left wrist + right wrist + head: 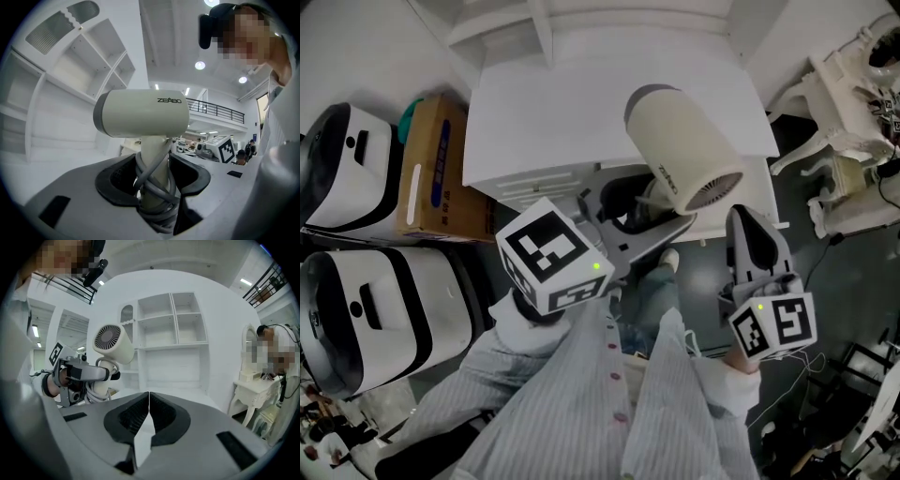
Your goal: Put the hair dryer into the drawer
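Observation:
The cream hair dryer (682, 148) stands upright in the air in front of the white cabinet (581, 112), its grille end toward the lower right. My left gripper (623, 211) is shut on its handle (154, 168), around which the grey cord (157, 206) is wound. The left gripper view shows the barrel (140, 114) above the jaws. My right gripper (748, 230) is shut and empty, off to the dryer's right and below it. From the right gripper view the dryer (112, 343) and the left gripper (89, 373) appear at the left. No open drawer shows.
A cardboard box (436, 169) and two white machines (356, 319) stand at the left of the cabinet. A white ornate table (848, 103) and a chair (262, 404) are at the right. White shelves (173, 333) rise behind the cabinet top. A person sits at the far right.

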Demonstrator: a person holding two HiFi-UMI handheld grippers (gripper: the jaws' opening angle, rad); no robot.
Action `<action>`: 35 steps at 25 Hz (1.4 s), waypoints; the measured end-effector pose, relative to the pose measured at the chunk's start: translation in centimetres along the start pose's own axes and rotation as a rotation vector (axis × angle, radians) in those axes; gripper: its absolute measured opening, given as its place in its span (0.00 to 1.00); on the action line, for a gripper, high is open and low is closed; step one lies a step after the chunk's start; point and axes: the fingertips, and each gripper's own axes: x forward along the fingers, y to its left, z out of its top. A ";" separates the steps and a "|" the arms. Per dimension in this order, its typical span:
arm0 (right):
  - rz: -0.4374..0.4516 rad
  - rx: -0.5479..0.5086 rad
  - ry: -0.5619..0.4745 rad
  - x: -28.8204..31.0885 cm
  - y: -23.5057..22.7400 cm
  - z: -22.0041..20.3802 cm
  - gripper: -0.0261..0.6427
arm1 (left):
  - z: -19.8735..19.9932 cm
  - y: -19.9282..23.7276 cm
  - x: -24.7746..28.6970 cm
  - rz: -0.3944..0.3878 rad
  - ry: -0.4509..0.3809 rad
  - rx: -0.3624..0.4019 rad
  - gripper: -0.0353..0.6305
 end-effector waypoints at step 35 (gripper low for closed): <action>0.402 -0.055 0.067 13.9 -16.5 2.6 0.06 | 2.3 10.5 15.5 0.368 -0.010 -0.074 0.38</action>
